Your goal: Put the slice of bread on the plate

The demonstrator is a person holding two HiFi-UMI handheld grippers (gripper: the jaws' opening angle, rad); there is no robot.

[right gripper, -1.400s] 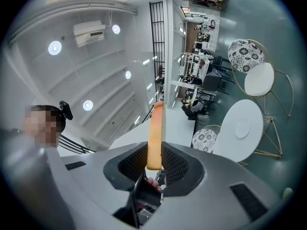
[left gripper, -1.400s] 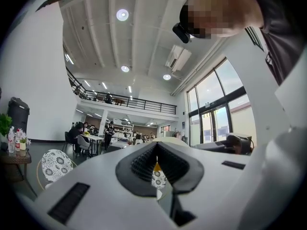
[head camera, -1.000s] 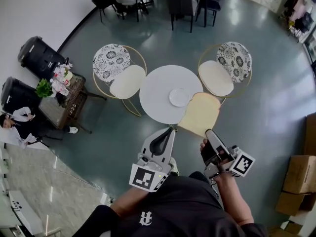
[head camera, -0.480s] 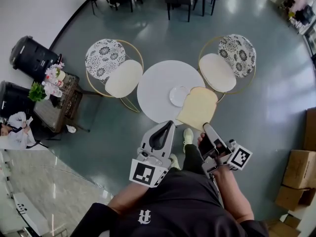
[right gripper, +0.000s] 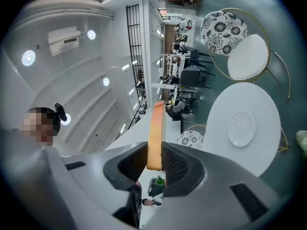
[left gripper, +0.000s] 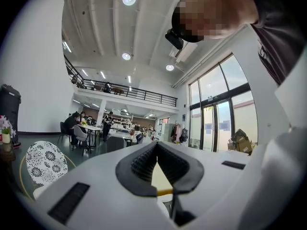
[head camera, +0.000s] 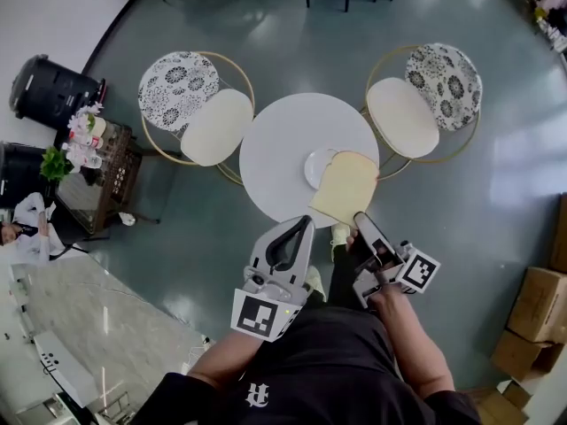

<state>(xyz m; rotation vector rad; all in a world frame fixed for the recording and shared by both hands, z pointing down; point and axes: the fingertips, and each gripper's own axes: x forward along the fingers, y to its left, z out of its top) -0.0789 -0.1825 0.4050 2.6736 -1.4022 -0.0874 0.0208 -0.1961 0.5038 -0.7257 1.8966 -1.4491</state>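
Two grippers, but only the right gripper (head camera: pixel 358 226) was busy: jaws clamped on the pale tan square slice of bread (head camera: pixel 344 187), broad face up, w/ its far corner over the small round white plate (head camera: pixel 316 167) just ahead-left. The left gripper (head camera: pixel 295 230) sat pinched together, empty, farther off.

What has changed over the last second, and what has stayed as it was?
The right gripper carried the slice of bread forward, so in the head view it now overlaps the plate. Unchanged: its grip on the bread, the shut, empty left gripper, the plate's place.
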